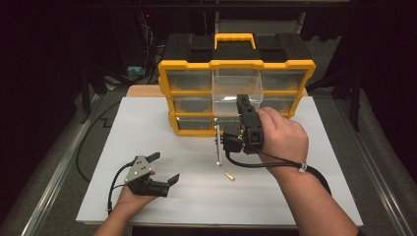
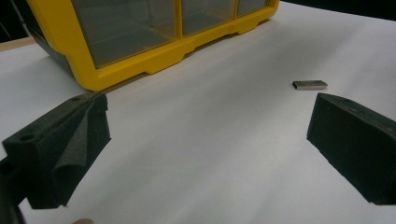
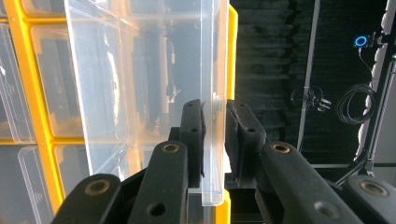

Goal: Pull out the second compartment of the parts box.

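Note:
A yellow organiser (image 1: 189, 64) with clear drawers stands at the back of the white table. Its top-middle clear drawer (image 1: 236, 91) is pulled out toward me. My right gripper (image 1: 242, 101) is shut on the drawer's front wall; in the right gripper view that clear wall (image 3: 212, 56) runs between the two pads of the gripper (image 3: 215, 109). My left gripper (image 1: 165, 167) rests low over the table's left front, open with nothing between its jaws. A small tan block (image 1: 229, 175) lies on the table between the hands, also in the left gripper view (image 2: 309, 85) beyond the open gripper (image 2: 210, 135).
The white table top (image 1: 147, 128) spreads in front of the organiser (image 2: 140, 60), whose other drawers sit pushed in. Dark cables and stands fill the black background behind. A black cable trails from each gripper toward the table's front edge.

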Tool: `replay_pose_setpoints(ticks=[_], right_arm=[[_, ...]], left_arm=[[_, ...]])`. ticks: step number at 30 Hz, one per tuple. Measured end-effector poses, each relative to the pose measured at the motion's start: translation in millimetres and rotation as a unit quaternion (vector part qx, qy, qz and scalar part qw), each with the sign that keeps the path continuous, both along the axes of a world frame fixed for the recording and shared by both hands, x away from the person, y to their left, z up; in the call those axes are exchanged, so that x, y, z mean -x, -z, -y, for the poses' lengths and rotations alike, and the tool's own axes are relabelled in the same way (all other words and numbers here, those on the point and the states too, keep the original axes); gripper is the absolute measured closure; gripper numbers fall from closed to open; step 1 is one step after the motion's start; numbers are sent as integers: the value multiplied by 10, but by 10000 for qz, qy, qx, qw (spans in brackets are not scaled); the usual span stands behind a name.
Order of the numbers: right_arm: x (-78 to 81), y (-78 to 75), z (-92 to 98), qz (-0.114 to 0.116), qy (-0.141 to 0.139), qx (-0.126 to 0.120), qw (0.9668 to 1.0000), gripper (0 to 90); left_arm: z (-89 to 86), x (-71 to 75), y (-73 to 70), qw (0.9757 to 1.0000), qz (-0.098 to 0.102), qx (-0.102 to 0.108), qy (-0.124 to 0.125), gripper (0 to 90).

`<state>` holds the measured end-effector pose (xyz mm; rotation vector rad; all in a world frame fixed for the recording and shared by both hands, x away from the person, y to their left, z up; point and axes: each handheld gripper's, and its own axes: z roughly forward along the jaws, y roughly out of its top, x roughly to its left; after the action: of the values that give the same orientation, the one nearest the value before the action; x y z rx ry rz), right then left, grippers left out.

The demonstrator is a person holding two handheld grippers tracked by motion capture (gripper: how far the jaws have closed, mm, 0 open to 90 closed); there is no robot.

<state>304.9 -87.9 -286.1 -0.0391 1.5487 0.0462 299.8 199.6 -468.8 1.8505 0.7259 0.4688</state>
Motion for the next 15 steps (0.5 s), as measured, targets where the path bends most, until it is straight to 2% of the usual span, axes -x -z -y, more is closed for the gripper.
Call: replay_pose_setpoints(ticks=[15], right_arm=[[25, 20, -4, 30, -17, 51, 10000, 790]], left_arm=[[-7, 1, -3, 10000, 9, 16, -11, 2]])
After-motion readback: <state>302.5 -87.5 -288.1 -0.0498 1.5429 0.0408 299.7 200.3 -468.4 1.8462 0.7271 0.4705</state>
